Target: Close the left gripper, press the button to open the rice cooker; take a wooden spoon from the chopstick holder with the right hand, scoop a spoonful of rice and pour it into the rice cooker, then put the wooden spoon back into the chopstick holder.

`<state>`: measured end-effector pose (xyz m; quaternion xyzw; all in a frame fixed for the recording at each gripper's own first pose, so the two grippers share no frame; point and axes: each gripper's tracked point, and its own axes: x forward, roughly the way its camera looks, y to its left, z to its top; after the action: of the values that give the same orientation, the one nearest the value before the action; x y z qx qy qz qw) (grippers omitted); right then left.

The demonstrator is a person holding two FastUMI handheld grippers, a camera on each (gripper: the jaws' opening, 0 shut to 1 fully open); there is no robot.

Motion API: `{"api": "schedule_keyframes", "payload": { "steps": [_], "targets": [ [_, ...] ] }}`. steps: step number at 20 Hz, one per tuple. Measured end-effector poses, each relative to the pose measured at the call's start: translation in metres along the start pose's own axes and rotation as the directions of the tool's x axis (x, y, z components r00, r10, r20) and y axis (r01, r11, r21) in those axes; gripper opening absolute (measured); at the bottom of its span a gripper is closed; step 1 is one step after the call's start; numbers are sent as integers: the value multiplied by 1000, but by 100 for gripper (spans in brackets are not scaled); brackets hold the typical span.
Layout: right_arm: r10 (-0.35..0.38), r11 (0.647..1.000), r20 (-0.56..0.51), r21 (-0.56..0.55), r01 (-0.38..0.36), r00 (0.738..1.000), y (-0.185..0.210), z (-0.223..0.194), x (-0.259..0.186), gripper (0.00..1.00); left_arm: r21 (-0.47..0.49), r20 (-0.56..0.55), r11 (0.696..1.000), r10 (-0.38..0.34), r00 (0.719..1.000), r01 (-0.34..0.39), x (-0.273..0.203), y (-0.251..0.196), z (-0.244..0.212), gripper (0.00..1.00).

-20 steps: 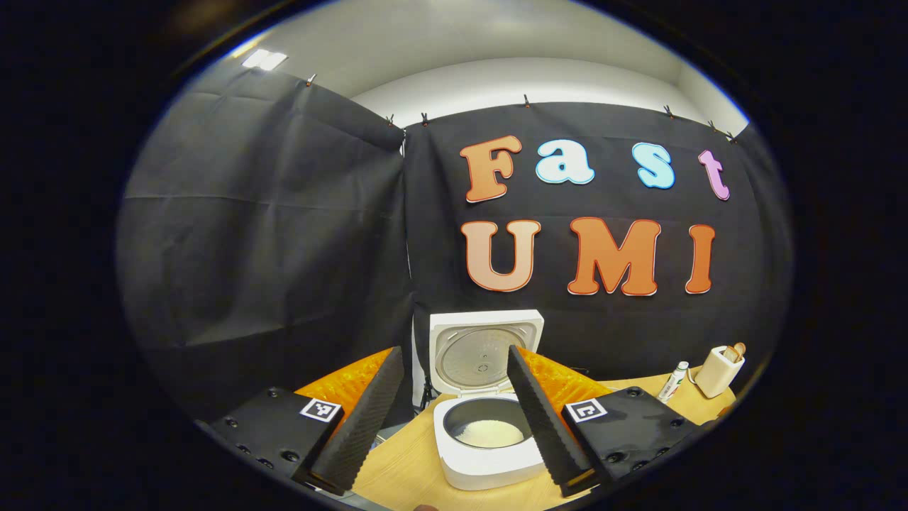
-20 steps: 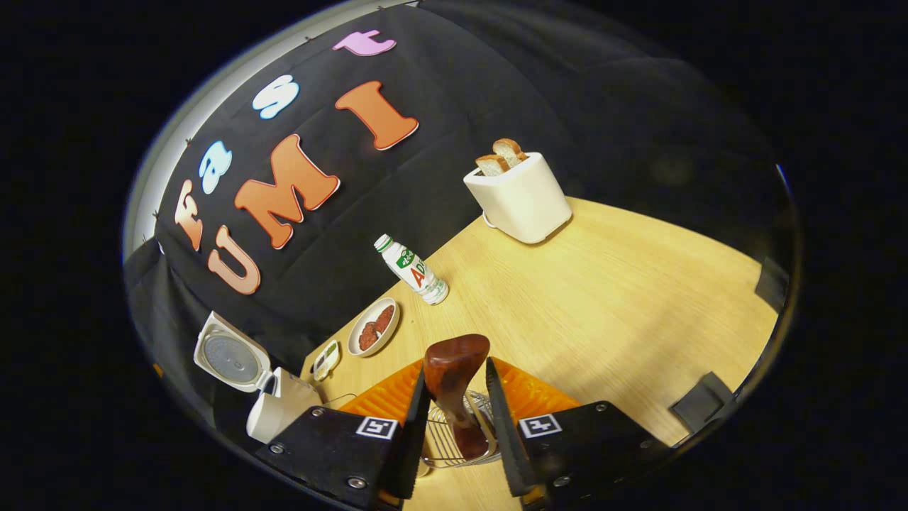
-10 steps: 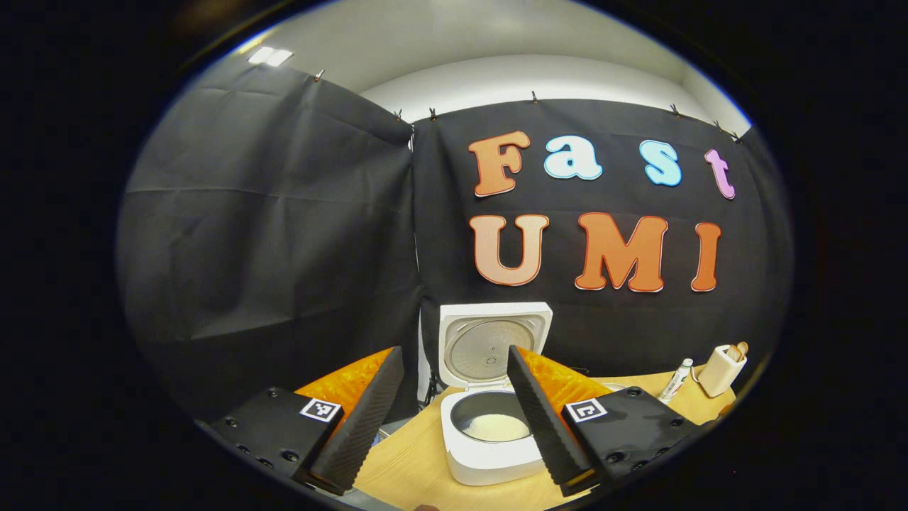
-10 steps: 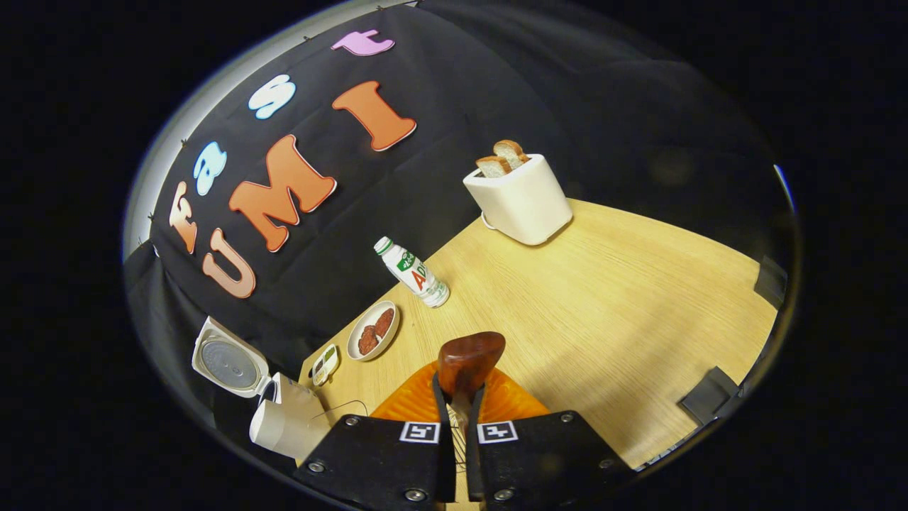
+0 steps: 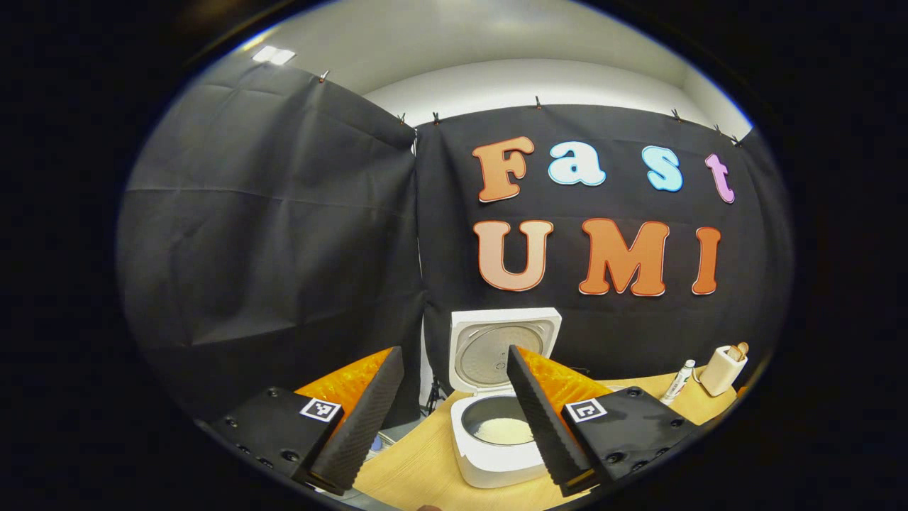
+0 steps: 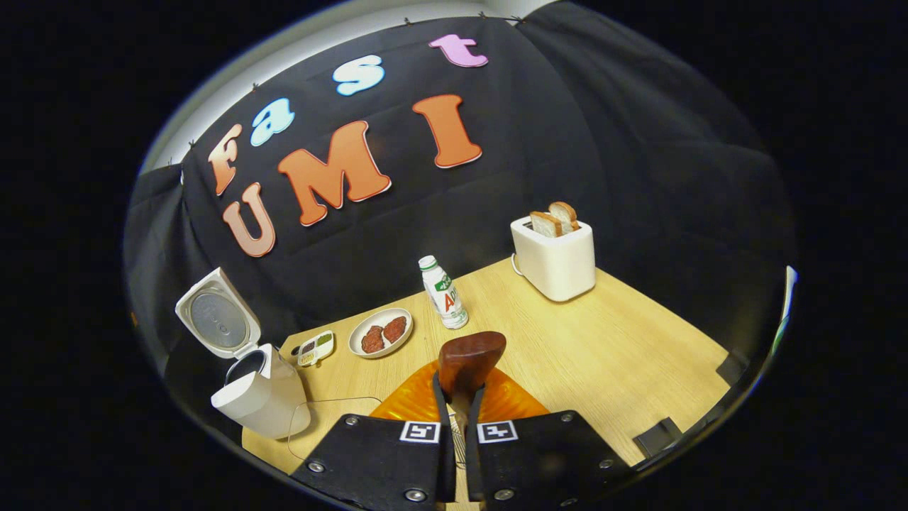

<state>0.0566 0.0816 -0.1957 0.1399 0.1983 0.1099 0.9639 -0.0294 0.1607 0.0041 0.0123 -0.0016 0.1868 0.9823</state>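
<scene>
Right claw (image 6: 457,397) clamped on wooden spoon (image 6: 468,360); left claw (image 5: 454,376) open, holding nothing.

Spoon's rounded end sticks up past right claw's fingers, w/ wire holder (image 6: 458,446) just visible between them below. Rice cooker (image 5: 496,440) sits on bench (image 5: 418,468) w/ lid (image 5: 504,344) up, white rice in pot; in right gripper view it's at far left. Also on bench: plate (image 6: 380,332) w/ food, small tray (image 6: 316,348), bottle (image 6: 443,292), toaster (image 6: 555,257) w/ bread.
</scene>
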Motion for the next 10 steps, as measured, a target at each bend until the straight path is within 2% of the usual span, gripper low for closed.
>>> {"api": "schedule_keyframes", "payload": {
  "steps": [3,10],
  "targets": [
    [1,1000,35,-28,0,999,19,10,-13,5,2,-10,1000,-23,1000,23,4,7,-3,98],
    [67,998,105,-25,-65,992,81,26,-35,5,7,-18,998,-61,998,61,15,27,-10,98]
  ]
}}
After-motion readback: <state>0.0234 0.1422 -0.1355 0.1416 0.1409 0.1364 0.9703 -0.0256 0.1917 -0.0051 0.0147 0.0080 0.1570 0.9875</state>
